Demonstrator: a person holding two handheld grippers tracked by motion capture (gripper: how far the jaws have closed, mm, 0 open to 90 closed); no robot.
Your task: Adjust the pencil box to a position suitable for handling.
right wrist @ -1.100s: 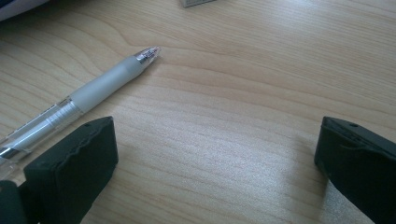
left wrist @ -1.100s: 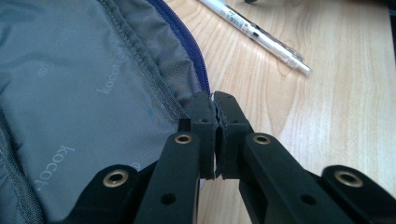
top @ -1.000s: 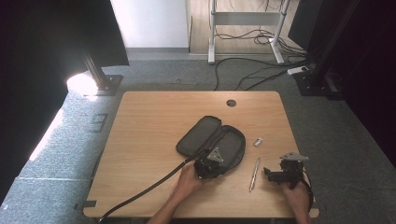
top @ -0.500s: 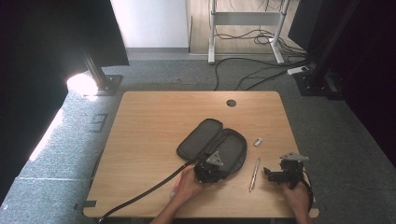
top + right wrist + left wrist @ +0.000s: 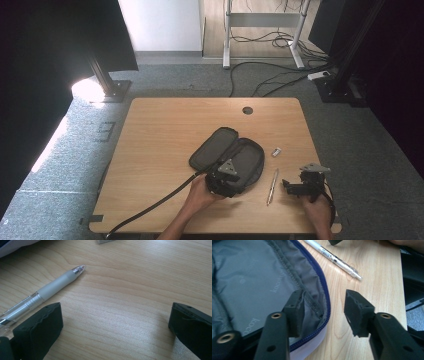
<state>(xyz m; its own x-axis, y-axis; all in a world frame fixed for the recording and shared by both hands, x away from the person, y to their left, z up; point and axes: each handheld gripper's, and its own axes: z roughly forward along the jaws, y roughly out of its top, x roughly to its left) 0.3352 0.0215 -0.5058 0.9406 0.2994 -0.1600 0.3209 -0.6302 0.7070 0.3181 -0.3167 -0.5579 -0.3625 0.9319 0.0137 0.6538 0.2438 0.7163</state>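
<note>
Letting go of the case [image 5: 262, 277] rim: your left gripper [image 5: 324, 312] has just opened, empty. Right gripper [image 5: 115, 322] gapes wide; grab the pen [image 5: 42, 296] next.

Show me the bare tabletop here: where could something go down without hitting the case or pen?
Free: the table's whole left half, from its left edge to the open pencil case, and the far strip around the cable hole. Crowded: the near right, where the pen, a small eraser and both claws sit.
</note>
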